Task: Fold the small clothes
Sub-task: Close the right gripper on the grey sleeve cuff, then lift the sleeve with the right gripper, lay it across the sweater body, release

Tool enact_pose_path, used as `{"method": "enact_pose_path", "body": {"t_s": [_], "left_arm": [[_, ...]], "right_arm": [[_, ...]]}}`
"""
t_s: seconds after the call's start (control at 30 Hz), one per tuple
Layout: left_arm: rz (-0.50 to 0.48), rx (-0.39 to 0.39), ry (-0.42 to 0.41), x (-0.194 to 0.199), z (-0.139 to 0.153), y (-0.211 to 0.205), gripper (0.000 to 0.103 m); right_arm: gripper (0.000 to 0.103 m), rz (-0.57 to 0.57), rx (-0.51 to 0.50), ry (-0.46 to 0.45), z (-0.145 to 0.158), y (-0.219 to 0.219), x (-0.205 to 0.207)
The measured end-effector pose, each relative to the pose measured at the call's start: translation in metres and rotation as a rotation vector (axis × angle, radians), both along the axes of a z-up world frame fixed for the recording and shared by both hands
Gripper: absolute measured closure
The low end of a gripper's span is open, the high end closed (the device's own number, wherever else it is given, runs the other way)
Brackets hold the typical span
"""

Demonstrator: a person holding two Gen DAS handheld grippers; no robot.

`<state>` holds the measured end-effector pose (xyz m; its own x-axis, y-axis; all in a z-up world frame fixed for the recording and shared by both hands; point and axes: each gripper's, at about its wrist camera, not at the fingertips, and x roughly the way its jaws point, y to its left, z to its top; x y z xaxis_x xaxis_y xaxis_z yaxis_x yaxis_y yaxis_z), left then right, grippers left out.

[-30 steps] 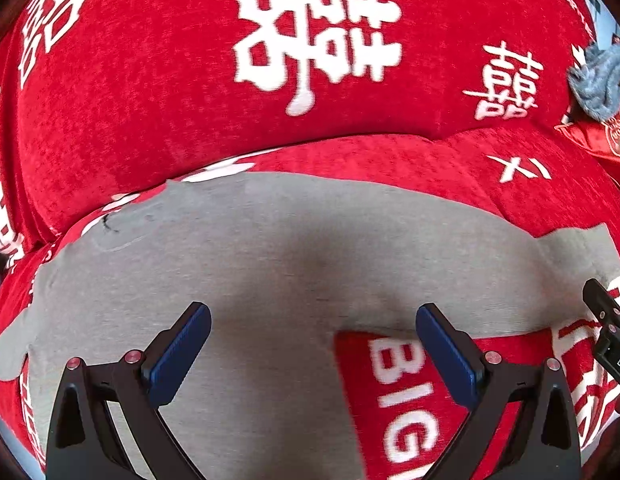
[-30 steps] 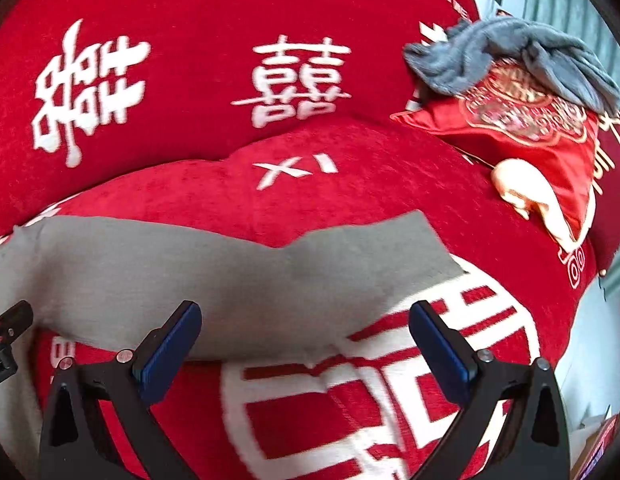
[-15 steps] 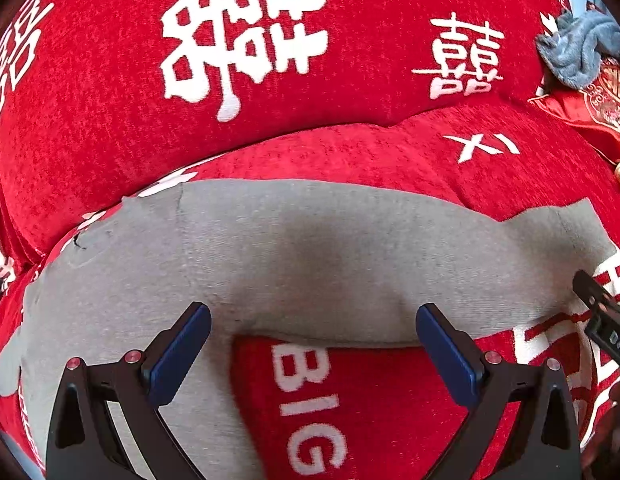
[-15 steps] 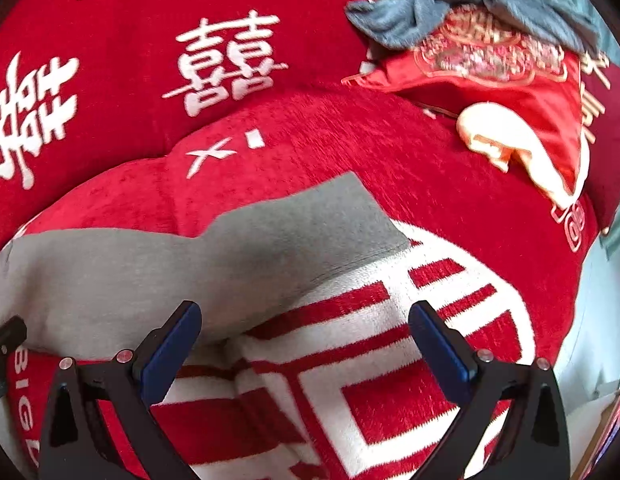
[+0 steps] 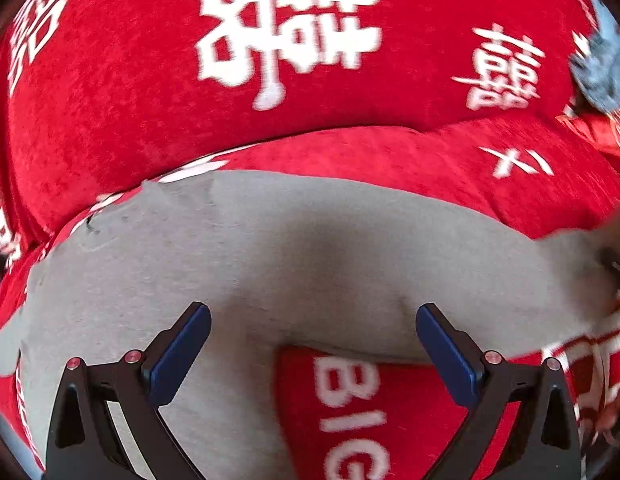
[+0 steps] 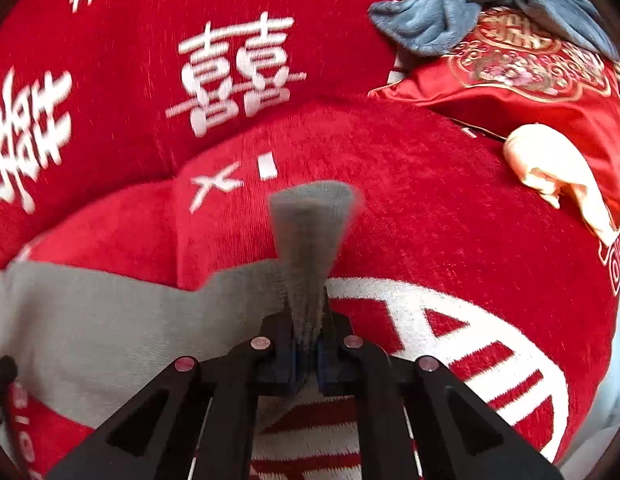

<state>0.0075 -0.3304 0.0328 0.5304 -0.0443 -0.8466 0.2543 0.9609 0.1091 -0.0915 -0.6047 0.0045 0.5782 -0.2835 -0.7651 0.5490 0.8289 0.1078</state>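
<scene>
Your right gripper (image 6: 307,354) is pinched tight on the right end of the grey garment (image 5: 294,264), and a tuft of that cloth stands up past the pressed-together blue pads (image 6: 320,362), fanning out above them. Your left gripper (image 5: 313,350) hangs over the garment with its jaws spread wide and nothing between them. The garment lies flat across the red sofa cover (image 5: 350,152), on the seat just in front of the backrest, with one leg running down toward your left side. Between the left fingers (image 5: 180,354) you see grey cloth and a patch of red printed "BIG". In the right view, a red cushion (image 6: 526,76) sits at the far right of the seat with a blue-grey cloth (image 6: 462,8) draped over its top.
</scene>
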Motion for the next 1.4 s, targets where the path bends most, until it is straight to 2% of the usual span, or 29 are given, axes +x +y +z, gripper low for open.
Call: {"method": "enact_pose_path", "body": {"t_s": [0.17, 0.27, 0.3, 0.37, 0.43, 0.67, 0.73, 0.9, 1.07, 1.4], "left_arm": [[0.106, 0.009, 0.029, 0.021, -0.012, 0.03, 0.0], [0.129, 0.04, 0.108, 0.03, -0.033, 0.038, 0.0], [0.125, 0.02, 0.091, 0.03, -0.033, 0.04, 0.0], [0.095, 0.021, 0.107, 0.031, -0.031, 0.042, 0.0], [0.092, -0.004, 0.111, 0.031, -0.026, 0.051, 0.0], [0.172, -0.075, 0.088, 0.03, -0.016, 0.115, 0.0], [0.184, -0.075, 0.085, 0.026, -0.015, 0.131, 0.0], [0.203, -0.092, 0.073, 0.017, -0.016, 0.171, 0.0], [0.211, -0.109, 0.082, 0.01, -0.018, 0.204, 0.0], [0.274, -0.135, 0.063, -0.006, -0.021, 0.295, 0.0]], "right_arm": [[0.096, -0.054, 0.059, -0.122, 0.021, -0.005, -0.034], [0.096, -0.083, 0.038, -0.133, 0.026, 0.0, -0.04], [0.096, -0.09, 0.034, -0.126, 0.026, 0.001, -0.038], [0.096, -0.104, 0.05, -0.112, 0.025, 0.002, -0.036], [0.096, -0.113, 0.07, -0.132, 0.03, 0.001, -0.04], [0.096, -0.051, 0.023, -0.208, 0.082, 0.034, -0.036], [0.096, -0.026, 0.015, -0.224, 0.096, 0.048, -0.028], [0.096, 0.077, -0.035, -0.253, 0.131, 0.108, 0.0], [0.096, 0.179, -0.028, -0.262, 0.149, 0.181, 0.036], [0.096, 0.381, -0.041, -0.215, 0.146, 0.338, 0.092]]}}
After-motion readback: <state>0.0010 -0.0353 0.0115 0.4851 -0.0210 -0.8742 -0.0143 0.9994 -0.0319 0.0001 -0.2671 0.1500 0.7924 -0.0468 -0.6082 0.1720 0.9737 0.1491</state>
